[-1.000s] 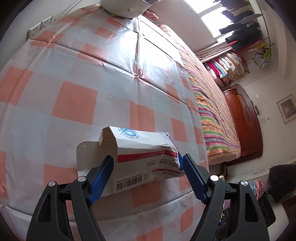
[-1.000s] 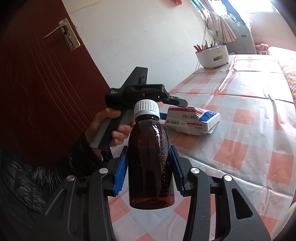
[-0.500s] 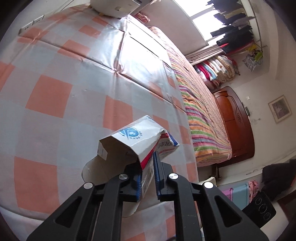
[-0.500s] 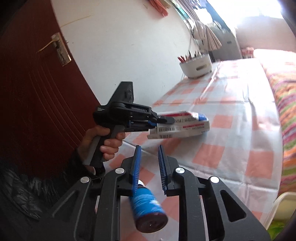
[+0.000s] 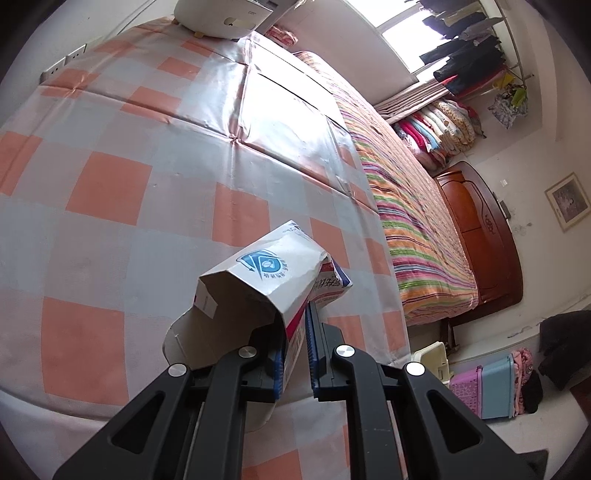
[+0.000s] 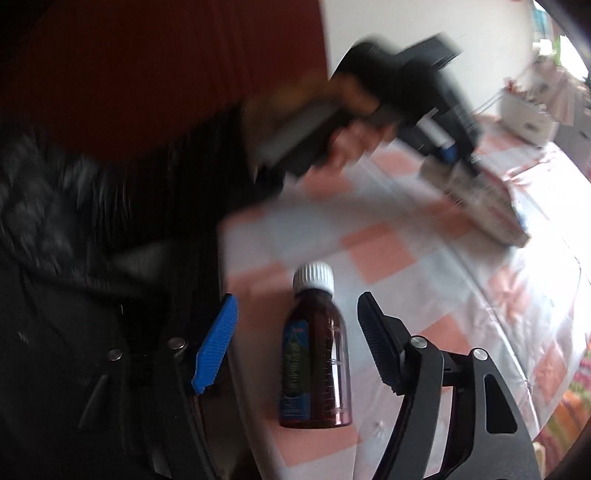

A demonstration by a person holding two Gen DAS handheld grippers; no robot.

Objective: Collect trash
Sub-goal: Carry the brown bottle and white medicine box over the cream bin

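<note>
Checked orange-and-white tablecloth [image 5: 110, 206] over a table beside a bed; setting for all items below.

Item: white carton [image 5: 258, 295], open-ended, red and blue print, blue emblem on the upper face. Squashed flat at its near end, tilted up off the cloth. Position: over the near edge of the table, in the left gripper [image 5: 296, 350]. Jaws pressed nearly together, pinching the flattened carton wall between the blue pads [image 5: 313, 354].

Item: brown bottle [image 6: 317, 354], white ribbed cap, blue label down one side. Position: between the fingers of the right gripper [image 6: 295, 343], cap pointing away from the camera, body over the table's near edge. Jaws are opening; both blue pads [image 6: 216, 343] stand clear of the glass, a gap on each side. Whether the bottle rests on the cloth or is in the air, cannot tell.

Seen from the right wrist, blurred: the person's hand [image 6: 347, 144] on the left gripper's handle, dark padded sleeve [image 6: 110, 229], the carton [image 6: 484, 199] slanting out beyond it.

Surroundings: white round container [image 5: 221, 18] at the table's far end; striped bedspread [image 5: 406, 206]; wooden footboard [image 5: 480, 243]; folded quilts [image 5: 439, 129] stacked by the window; dark clothes [image 5: 465, 59] on a rack; framed picture [image 5: 569, 201] on the wall; reddish-brown door [image 6: 166, 66] behind the sleeve.
</note>
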